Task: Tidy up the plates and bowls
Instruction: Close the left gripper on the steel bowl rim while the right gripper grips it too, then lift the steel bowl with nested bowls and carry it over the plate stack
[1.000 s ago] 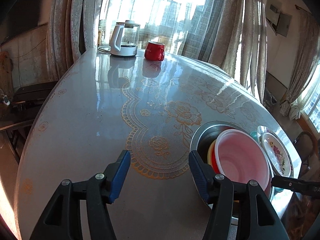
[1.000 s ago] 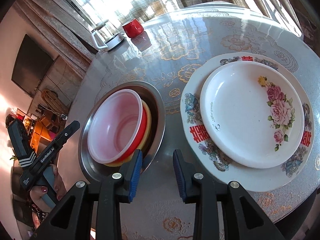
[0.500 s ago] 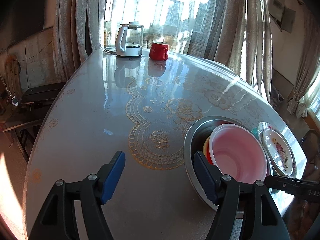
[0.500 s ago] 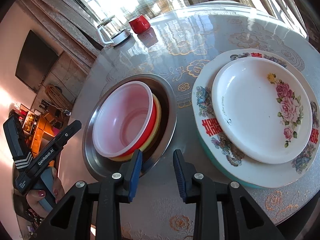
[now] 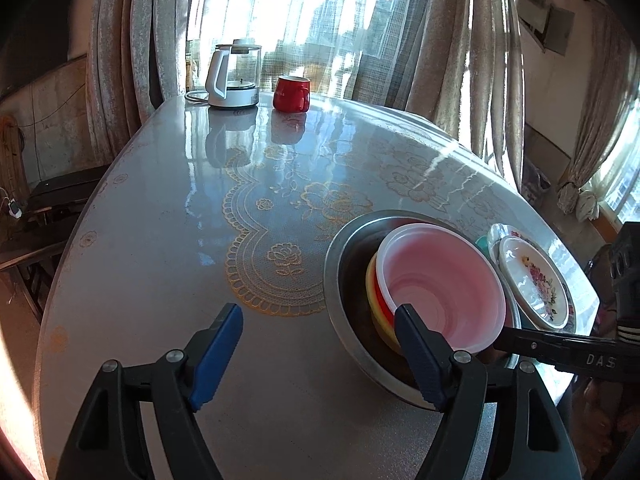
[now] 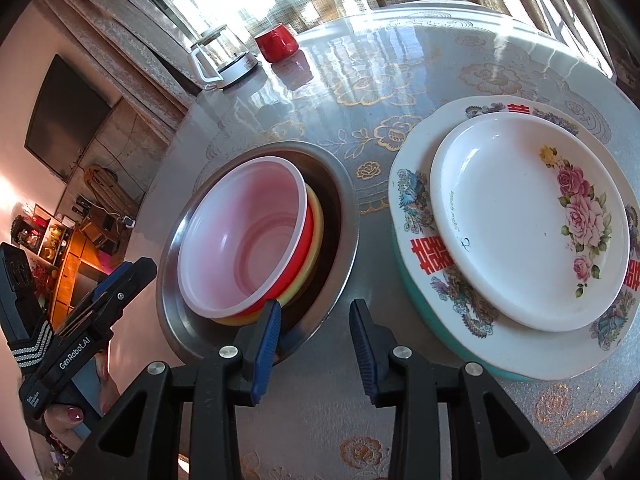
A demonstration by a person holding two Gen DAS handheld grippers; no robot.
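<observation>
A steel basin (image 6: 338, 184) holds nested bowls: a translucent white bowl (image 6: 240, 236) on a red one (image 6: 309, 232) on a yellow one (image 6: 319, 216). Right of it a small white rose plate (image 6: 528, 216) lies on a large patterned plate (image 6: 416, 216) with a teal one under it. My right gripper (image 6: 316, 340) is open and empty, just in front of the basin's near rim. My left gripper (image 5: 320, 344) is open and empty, with its right finger over the basin's edge (image 5: 332, 264). The white bowl (image 5: 440, 292) and rose plate (image 5: 532, 280) also show there.
A white glass kettle (image 5: 234, 76) and a red mug (image 5: 291, 94) stand at the far side of the round glossy table (image 5: 160, 240). Curtains and windows lie behind. The table edge is close under both grippers.
Both grippers have drawn back a little from the dishes and stayed open. The stacks have not moved.
</observation>
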